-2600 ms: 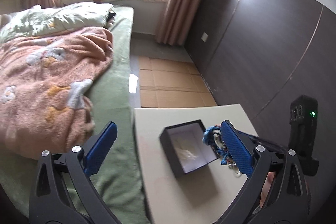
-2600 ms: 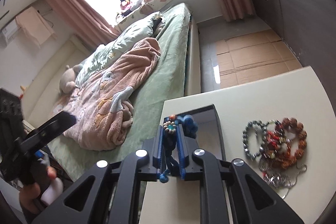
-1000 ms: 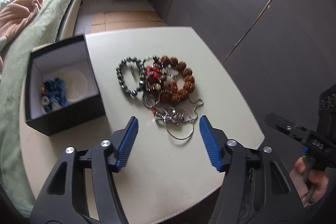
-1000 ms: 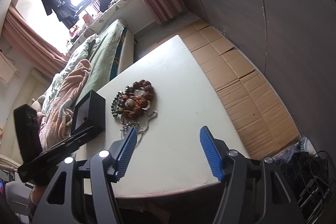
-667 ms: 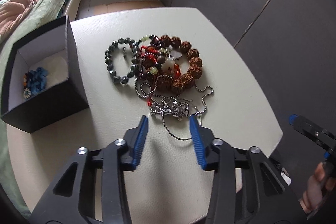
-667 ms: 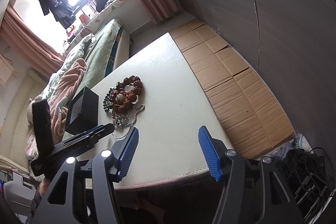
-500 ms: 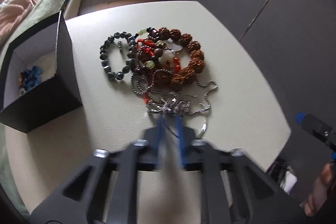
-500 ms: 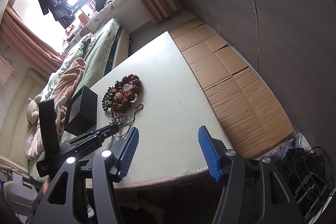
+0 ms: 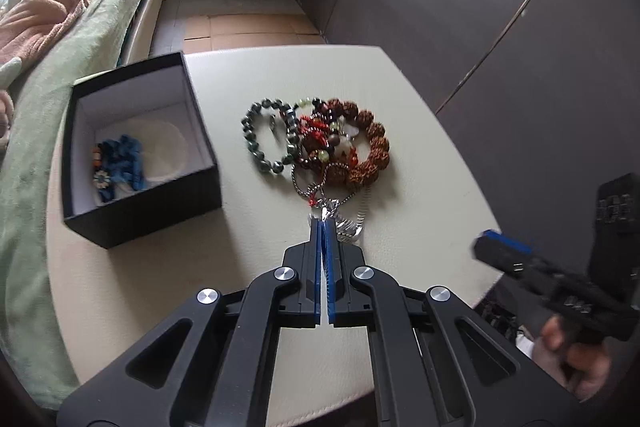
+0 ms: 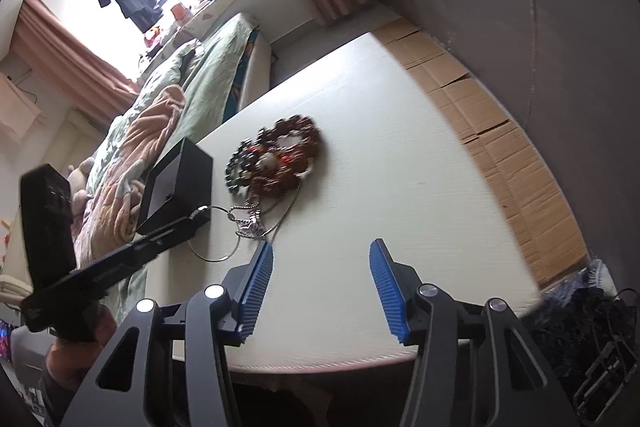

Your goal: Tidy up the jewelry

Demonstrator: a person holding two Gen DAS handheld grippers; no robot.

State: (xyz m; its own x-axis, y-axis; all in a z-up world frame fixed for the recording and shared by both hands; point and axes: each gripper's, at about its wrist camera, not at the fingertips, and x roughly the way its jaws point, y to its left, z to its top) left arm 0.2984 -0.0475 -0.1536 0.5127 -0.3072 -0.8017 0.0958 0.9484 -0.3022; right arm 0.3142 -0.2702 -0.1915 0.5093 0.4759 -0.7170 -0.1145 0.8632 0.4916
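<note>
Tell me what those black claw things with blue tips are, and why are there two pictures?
They are grabbers that a person holds, one in each hand, like big tweezers. Each has a small camera that looks along its two fingers, so you get one picture from each.

In the left wrist picture, the left gripper is pinched shut on a silver chain necklace at the near edge of a jewelry pile on a cream table. A black box beside the pile already holds a blue beaded piece.

In the right wrist picture, the right gripper is open, holds nothing and hangs near the table edge. You can see the same box from the other side.
</note>
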